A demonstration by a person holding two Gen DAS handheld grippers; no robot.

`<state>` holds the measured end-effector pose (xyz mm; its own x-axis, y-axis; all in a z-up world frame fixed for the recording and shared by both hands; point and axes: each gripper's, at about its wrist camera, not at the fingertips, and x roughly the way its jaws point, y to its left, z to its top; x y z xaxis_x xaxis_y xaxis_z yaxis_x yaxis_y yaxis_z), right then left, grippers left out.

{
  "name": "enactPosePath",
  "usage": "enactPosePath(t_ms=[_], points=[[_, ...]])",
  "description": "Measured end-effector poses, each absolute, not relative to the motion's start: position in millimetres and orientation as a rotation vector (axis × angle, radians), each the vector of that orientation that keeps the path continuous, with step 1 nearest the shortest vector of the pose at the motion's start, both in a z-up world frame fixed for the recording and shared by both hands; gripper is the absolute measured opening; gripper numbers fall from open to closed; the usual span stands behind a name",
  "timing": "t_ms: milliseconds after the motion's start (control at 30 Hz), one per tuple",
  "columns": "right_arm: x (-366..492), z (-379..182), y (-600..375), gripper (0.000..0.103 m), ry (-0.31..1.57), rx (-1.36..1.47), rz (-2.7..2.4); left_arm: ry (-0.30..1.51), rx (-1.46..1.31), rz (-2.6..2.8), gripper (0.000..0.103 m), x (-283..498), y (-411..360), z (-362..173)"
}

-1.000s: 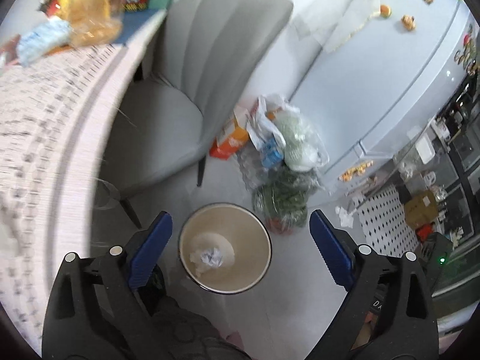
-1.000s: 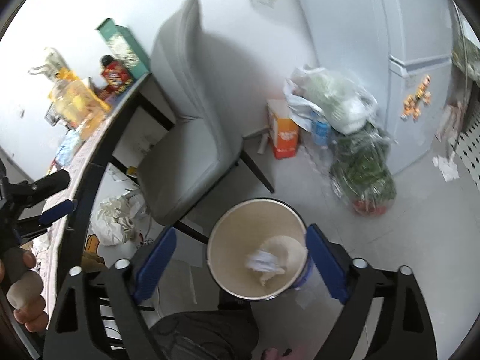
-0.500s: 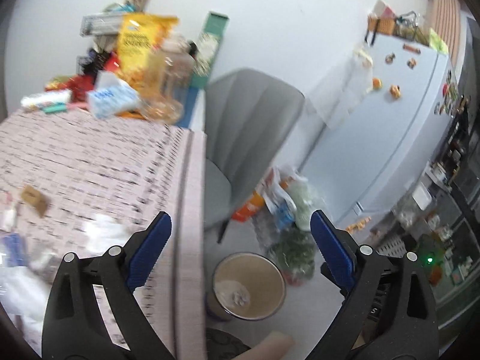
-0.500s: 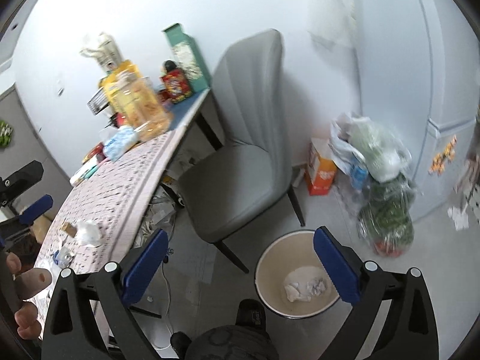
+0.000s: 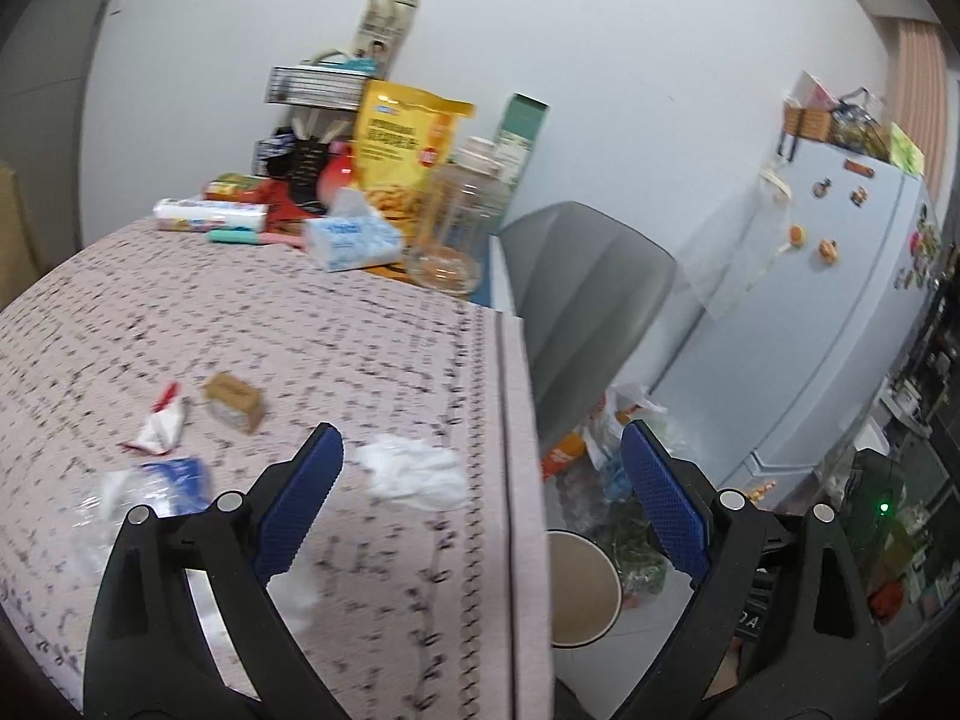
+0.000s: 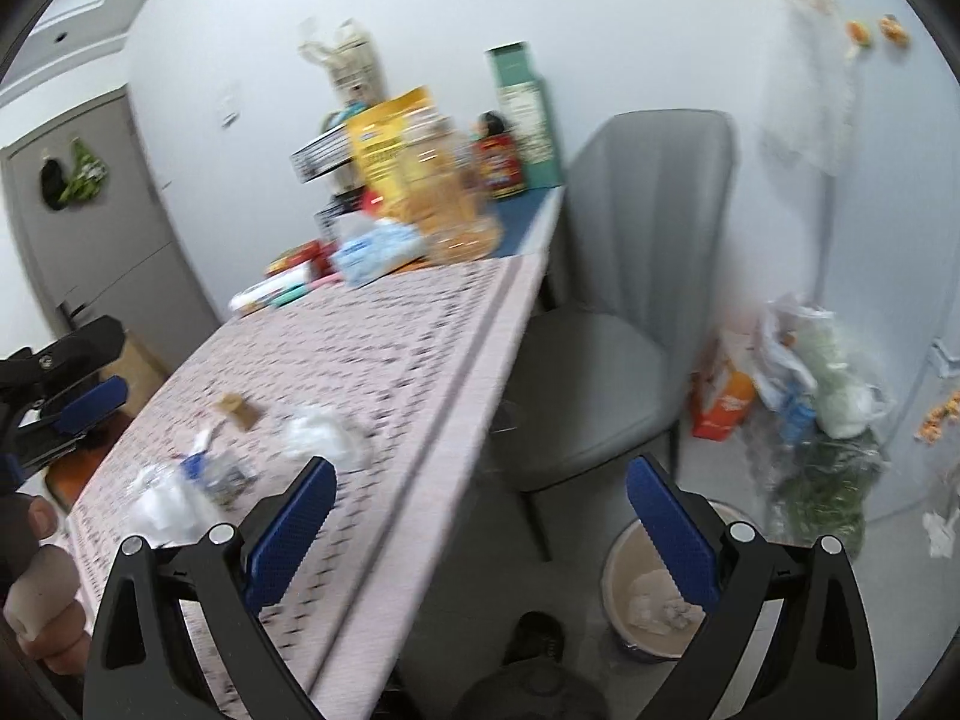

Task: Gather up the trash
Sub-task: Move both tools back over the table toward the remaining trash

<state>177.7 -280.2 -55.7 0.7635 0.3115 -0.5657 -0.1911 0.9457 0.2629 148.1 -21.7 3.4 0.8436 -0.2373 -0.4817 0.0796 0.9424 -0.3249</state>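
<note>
Only right view: crumpled paper [image 6: 654,603] inside bin [image 6: 618,558].

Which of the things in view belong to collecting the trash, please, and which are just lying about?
For the job:
- white wad
- brown scrap
- red-and-white wrapper
- blue-and-clear wrapper
- bin on the floor
- left hand-held gripper and right hand-held gripper, both open and empty

Lying about:
- tissue pack
- yellow snack bag
- chair
- fridge

We see a crumpled white tissue [image 5: 414,471] near the table [image 5: 360,348] edge, a red-white wrapper [image 5: 157,425] and brown box [image 5: 234,402] beside, and crumpled paper in the bin [image 6: 624,564].
</note>
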Motion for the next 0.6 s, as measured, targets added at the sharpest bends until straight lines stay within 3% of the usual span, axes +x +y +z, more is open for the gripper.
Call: enactPosePath(t_ms=[433, 600], points=[[171.2, -64.5, -170.1, 0.095, 0.750, 0.054, 0.546, 0.587, -0.397, 0.025, 0.092, 93.7, 65.1, -31.8], [165.3, -76.6, -133.9, 0.090, 0.795, 0.011, 0.626, 0.620, -0.432, 0.079, 0.090, 72.4, 93.2, -49.4]])
